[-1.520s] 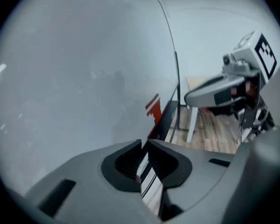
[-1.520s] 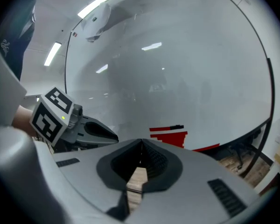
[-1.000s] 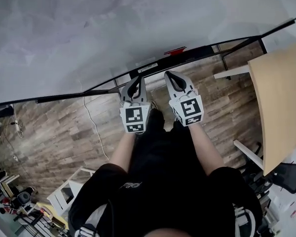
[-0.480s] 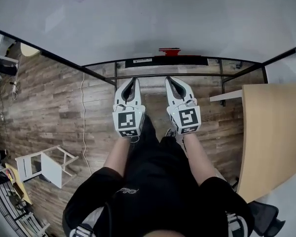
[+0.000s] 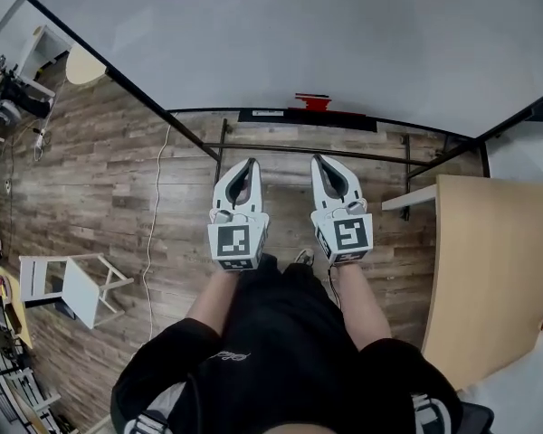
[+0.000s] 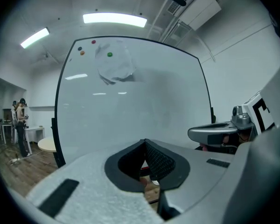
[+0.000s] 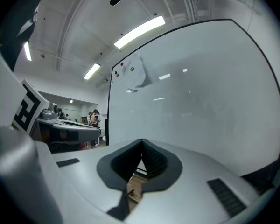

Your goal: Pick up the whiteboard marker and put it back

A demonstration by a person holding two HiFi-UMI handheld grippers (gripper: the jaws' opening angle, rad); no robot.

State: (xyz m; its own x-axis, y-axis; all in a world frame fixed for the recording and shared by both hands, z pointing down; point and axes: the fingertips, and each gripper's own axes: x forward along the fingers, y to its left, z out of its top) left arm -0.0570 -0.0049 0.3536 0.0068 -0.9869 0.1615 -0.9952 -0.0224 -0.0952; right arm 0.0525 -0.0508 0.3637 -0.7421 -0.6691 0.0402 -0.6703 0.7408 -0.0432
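- Both claws are held out side by side in the head view, the left claw (image 5: 246, 165) and the right claw (image 5: 325, 160), each aimed at twelve o'clock toward the whiteboard (image 5: 362, 43).
- The left claw's jaws are pressed together tip to tip. Nothing is caught between them, and only board and floor show through the gap behind the pads.
- The right claw is drawn together the same way and is also empty.
- No marker can be picked out for certain. A small red item (image 5: 314, 100) lies on the black ledge (image 5: 271, 114) at the whiteboard's foot, at twelve o'clock from the claws and well apart from them. It may be the marker, but it is too small to be told.
- The wooden floor (image 5: 145, 197) is seen below, a white chair (image 5: 72, 283) at eight o'clock and a pale tabletop (image 5: 489, 269) at three o'clock. Nothing marker-like is spotted on any of them.
- A whiteboard marker would be expected to be light and stiff, with a smooth round plastic barrel that is easily rolled along a ledge and easily squirted out of a hard pinch.
- The barrel is best taken at its middle, with the jaws set across its length and opened only a little wider than it.
- The cap end is better left alone, since a cap can be pulled off or popped loose.
- A modest squeeze should be enough, as little weight has to be carried.
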